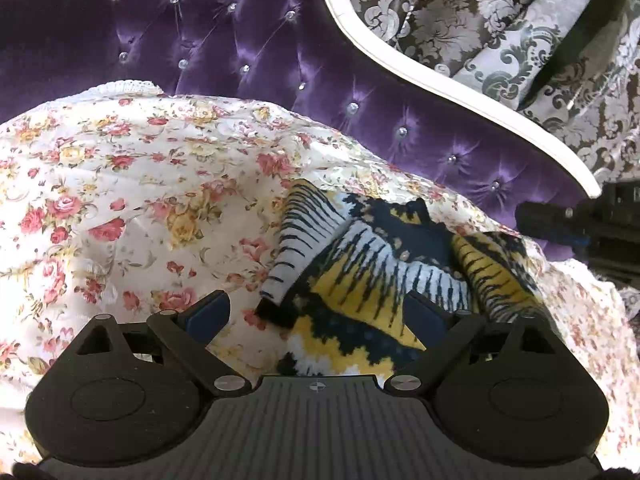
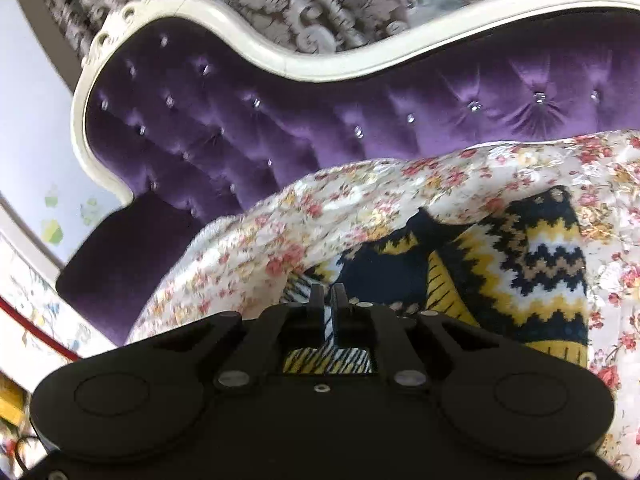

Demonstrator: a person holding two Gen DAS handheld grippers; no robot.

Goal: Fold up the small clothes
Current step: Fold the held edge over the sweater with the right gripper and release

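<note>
I'm looking thru L wrist cam first: left gripper [image 1: 318, 304] is sitting w/ jaws spread wide, nothing pinched, blue pads showing on both fingers. Knit sweater [image 1: 372, 280] is lying right under and btwn the fingers, partly hidden by the gripper body. It's navy/yellow/white, crumpled, one striped sleeve [image 1: 296, 248] sticking up-left across the body of the garment, dark cuff end near the left finger. Sweater is resting on a floral bedspread [image 1: 120, 200], cream w/ pink and yellow roses, which is covering the seat. Behind that I'm seeing the tufted purple sofa back [image 1: 248, 52] w/ crystal buttons and a white curved frame [image 1: 400, 64]. Damask curtain [image 1: 500, 32] is hanging beyond. A dark rig part [image 1: 580, 224] is poking in at the right edge; can't tell what exactly.

R wrist cam: right gripper [image 2: 329, 300] is showing fingers nearly together, only a thin gap. Striped knit is visible just below/behind the fingers, but I can't tell if fabric is actually pinched. Same sweater [image 2: 520, 264] is spreading off to the right, zigzag pattern facing up, on the bedspread [image 2: 360, 200]. Purple sofa back [image 2: 240, 120] and white frame [image 2: 280, 60] are filling the top; frame is a bit blurred.
</note>
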